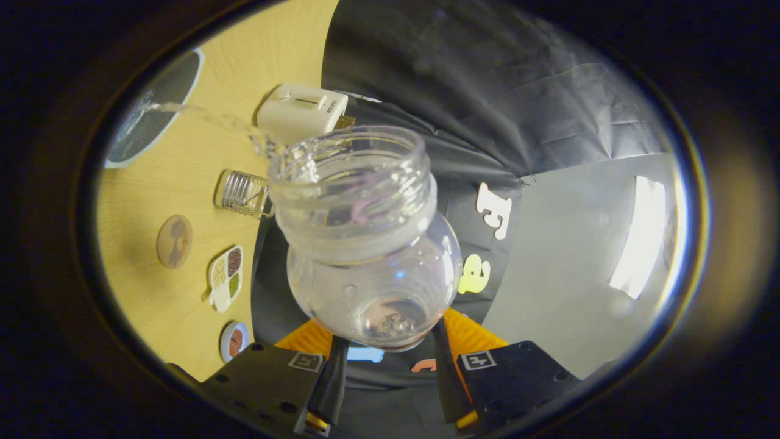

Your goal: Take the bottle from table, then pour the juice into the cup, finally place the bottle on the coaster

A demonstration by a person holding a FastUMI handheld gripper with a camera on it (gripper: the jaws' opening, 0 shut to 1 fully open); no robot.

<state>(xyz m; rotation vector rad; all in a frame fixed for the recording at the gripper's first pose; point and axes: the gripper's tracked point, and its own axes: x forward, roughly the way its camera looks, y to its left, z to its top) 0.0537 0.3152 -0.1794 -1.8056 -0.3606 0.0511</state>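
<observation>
Far left, beyond the tongs: dark round cup [159,107] seen from above, pale-rimmed, resting on the light wood-grain surface [183,183], a thin clear stream of liquid [207,116] arcing into it from the bottle's lip. Nearer the fingers along the same surface: a flat round brownish coaster [174,241], well apart from the cup; then a small white divided dish [225,275] with compartments of brown, green and pale grains; then a small round dish [234,341] with something reddish-brown inside. Further right: a ribbed clear glass [241,193] lying on its side, and above it a smooth white boxy device [300,112] with rounded corners and a slot on its face.

Centre: clear plastic bottle [365,244], uncapped, wide threaded mouth, bulbous rounded body, tilted over so that the mouth points away from the fingers toward the cup; nearly drained, a little liquid and droplets clinging inside. Base of the bottle seated between the fingers, body stretching ahead of them.

Tongs [390,366] spread only as wide as the bottle's base, both fingers pressing against its sides, pinching it firmly.

Right: wrinkled black cloth booth wall [518,79], then a smooth grey panel [567,244] with a bright rectangular glare.
</observation>
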